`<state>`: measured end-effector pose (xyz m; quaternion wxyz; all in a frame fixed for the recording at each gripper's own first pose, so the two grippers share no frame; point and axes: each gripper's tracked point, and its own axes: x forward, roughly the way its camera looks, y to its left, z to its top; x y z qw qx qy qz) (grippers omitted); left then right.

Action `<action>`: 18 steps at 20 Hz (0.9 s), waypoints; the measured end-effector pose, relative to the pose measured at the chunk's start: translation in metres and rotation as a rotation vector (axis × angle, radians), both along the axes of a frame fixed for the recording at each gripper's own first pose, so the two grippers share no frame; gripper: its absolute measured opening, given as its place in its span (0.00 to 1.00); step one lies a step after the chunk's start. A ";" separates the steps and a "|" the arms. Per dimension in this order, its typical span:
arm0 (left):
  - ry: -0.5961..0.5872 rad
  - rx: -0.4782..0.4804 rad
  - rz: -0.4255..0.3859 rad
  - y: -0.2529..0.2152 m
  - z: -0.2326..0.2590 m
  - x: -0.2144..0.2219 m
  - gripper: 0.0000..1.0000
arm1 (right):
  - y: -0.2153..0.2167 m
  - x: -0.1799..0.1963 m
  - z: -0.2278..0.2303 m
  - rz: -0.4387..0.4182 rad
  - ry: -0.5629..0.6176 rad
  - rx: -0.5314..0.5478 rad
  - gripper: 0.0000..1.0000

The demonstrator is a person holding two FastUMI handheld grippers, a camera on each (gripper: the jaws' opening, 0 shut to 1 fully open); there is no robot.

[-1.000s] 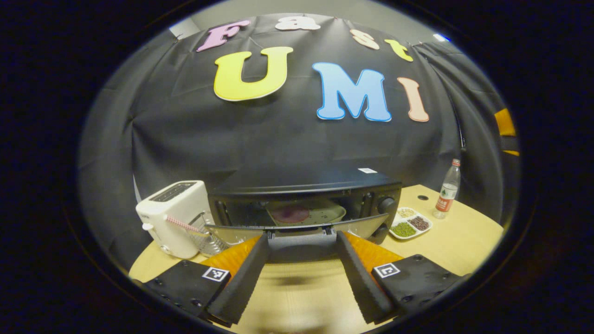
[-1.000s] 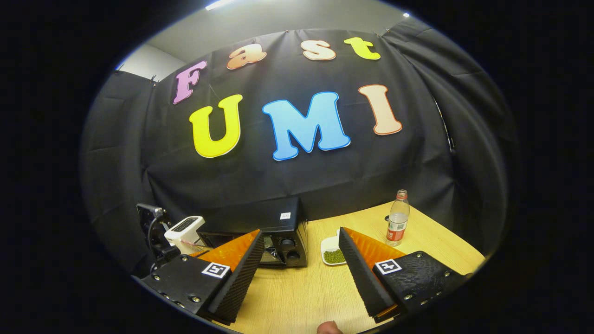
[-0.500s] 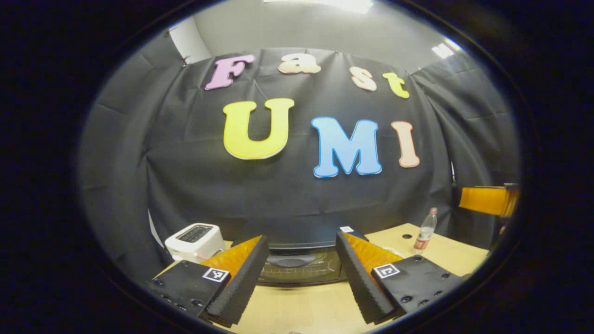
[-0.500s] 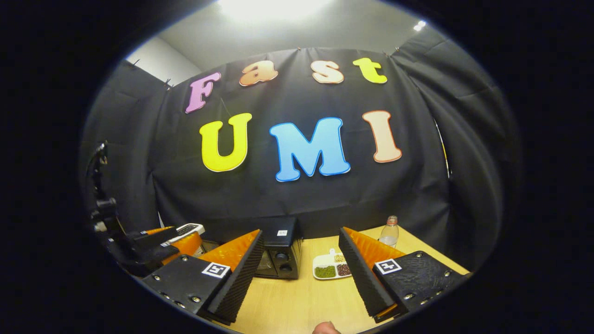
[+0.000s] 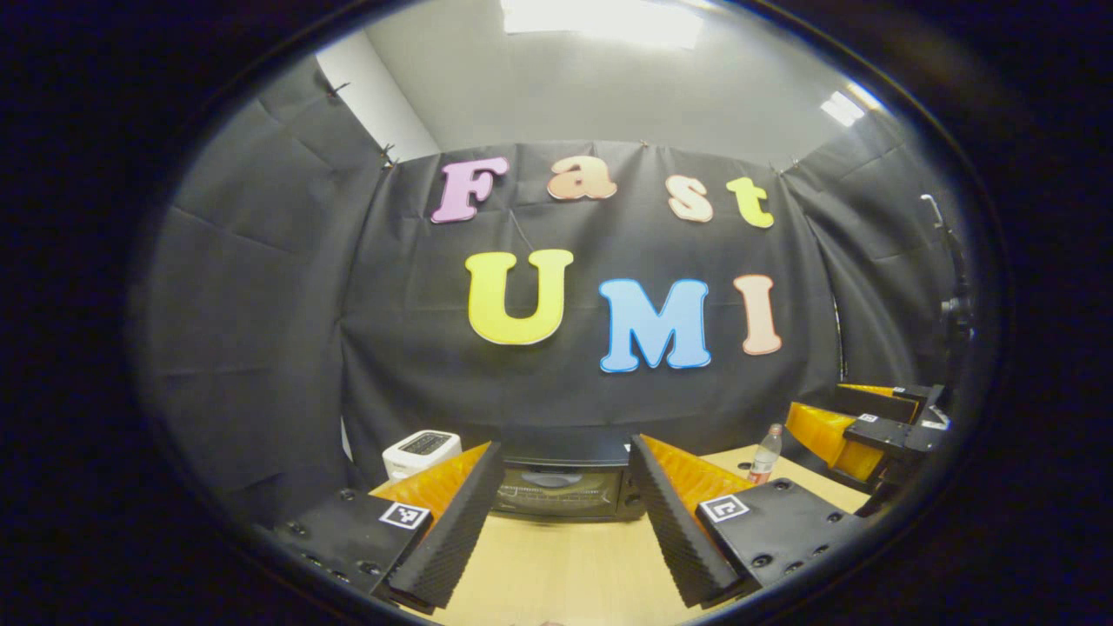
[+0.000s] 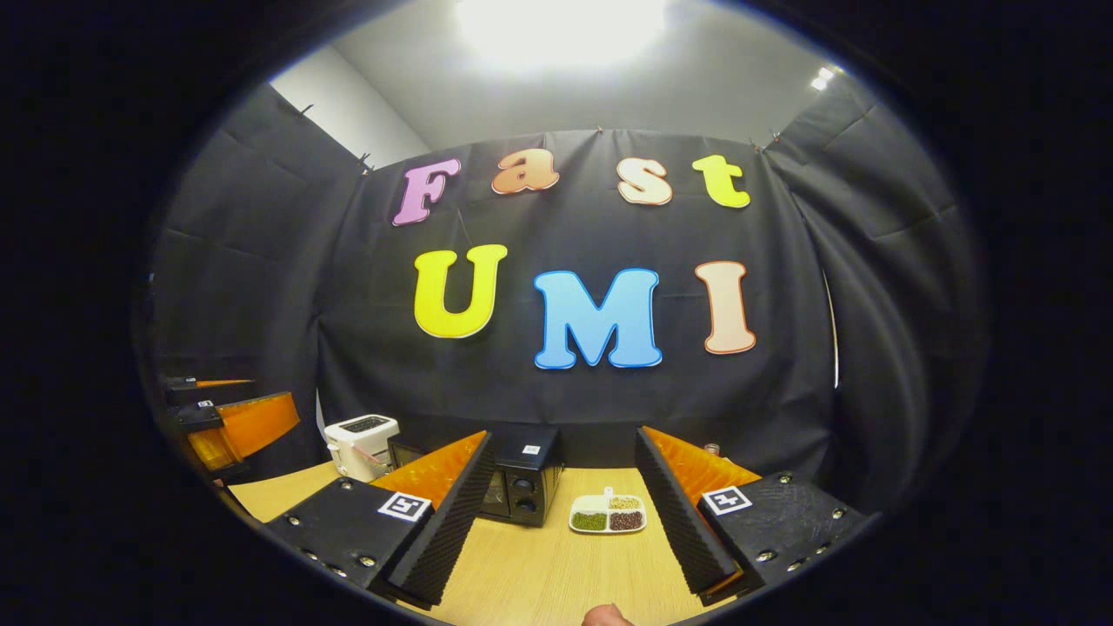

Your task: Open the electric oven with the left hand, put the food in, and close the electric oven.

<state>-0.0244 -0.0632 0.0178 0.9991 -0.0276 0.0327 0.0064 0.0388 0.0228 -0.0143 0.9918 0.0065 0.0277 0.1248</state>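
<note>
Oven [image 5: 556, 489] sits on the table [image 5: 556, 565], door looking shut, food dimly visible behind the glass. Left gripper [image 5: 561, 522] and right gripper [image 6: 561, 513] both spread wide, empty, well back from the oven. Risk, as I judge it: door not fully latched could drop open. Right gripper view shows the oven's knobs and a snack tray [image 6: 607, 514] beside the oven; left gripper view shows a bottle [image 5: 764, 453].

Pale wood-grain worktop [image 6: 556, 574], smooth and matt; oven [image 5: 561, 487] with a glossy glass door; toaster [image 6: 361, 443] in shiny white plastic; ribbed, rough fingers [image 5: 452, 530].
</note>
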 end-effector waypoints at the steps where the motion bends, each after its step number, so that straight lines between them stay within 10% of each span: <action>1: -0.005 0.004 0.009 0.004 0.005 -0.008 1.00 | 0.001 -0.001 0.006 -0.007 -0.016 0.009 0.98; 18: -0.058 -0.016 0.026 0.040 0.029 -0.049 1.00 | 0.025 -0.028 0.027 -0.055 -0.050 0.039 0.98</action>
